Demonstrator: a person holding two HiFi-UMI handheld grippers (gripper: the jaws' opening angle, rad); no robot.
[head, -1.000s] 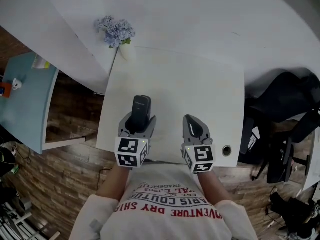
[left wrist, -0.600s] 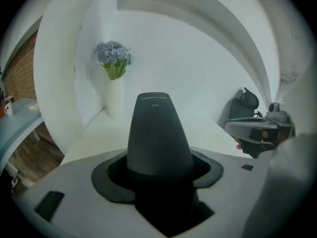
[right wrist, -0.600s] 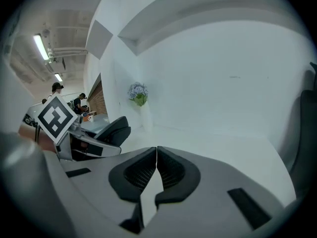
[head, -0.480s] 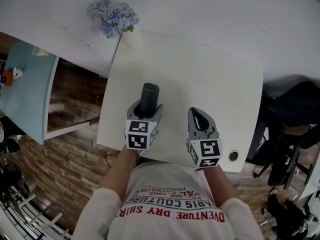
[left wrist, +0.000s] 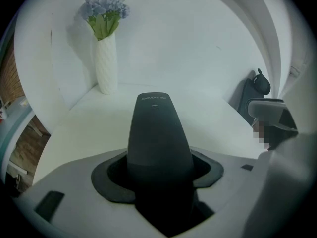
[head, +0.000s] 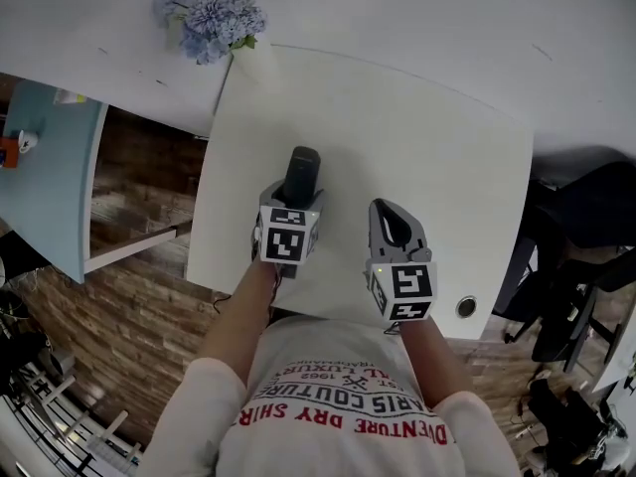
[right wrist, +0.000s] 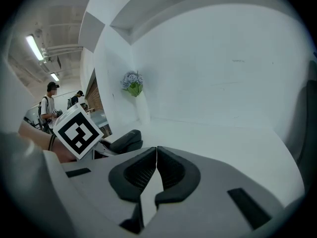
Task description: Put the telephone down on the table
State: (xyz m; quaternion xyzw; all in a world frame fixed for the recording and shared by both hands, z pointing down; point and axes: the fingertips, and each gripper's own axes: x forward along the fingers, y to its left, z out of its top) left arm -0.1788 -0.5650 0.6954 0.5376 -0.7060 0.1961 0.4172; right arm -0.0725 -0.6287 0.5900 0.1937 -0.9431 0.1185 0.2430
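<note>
The black telephone handset (head: 301, 171) sticks forward out of my left gripper (head: 294, 201), which is shut on its lower part over the near left of the white table (head: 427, 137). In the left gripper view the telephone (left wrist: 158, 135) fills the gap between the jaws of the left gripper (left wrist: 158, 182) and points towards the vase. I cannot tell whether it touches the tabletop. My right gripper (head: 390, 215) hovers beside it to the right. Its jaws are shut with nothing between them, as the right gripper (right wrist: 156, 170) shows in its own view.
A white vase of blue flowers (head: 207, 13) stands at the table's far left corner against the white wall. A cable hole (head: 466, 307) sits at the near right corner. A pale blue table (head: 45, 182) stands to the left, dark chairs (head: 586, 256) to the right. People (right wrist: 49, 105) stand far off.
Both grippers have moved forward from the table's front edge, farther over the tabletop. The left one still holds the telephone.
</note>
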